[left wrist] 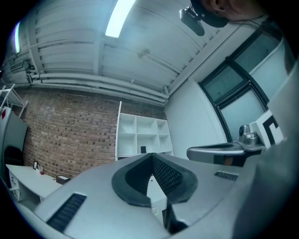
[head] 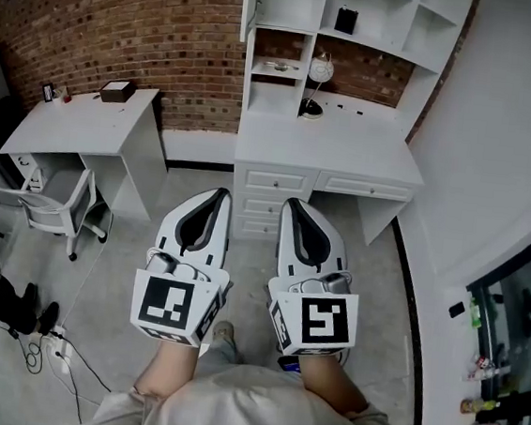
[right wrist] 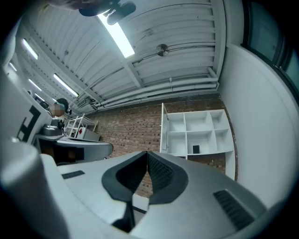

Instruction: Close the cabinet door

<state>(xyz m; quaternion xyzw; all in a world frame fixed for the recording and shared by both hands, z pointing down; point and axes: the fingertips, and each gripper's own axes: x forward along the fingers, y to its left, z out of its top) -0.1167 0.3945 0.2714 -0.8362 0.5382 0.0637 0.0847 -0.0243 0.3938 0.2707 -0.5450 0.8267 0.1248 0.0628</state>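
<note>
The cabinet door stands open, edge-on, at the upper left corner of the white shelf unit above the tabletop. Well short of it, the left tongs and right tongs are side by side. Both are clenched on nothing and point toward the drawers.

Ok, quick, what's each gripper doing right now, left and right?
Left grey gripper: closed, holding nothing.
Right grey gripper: closed, holding nothing.
</note>
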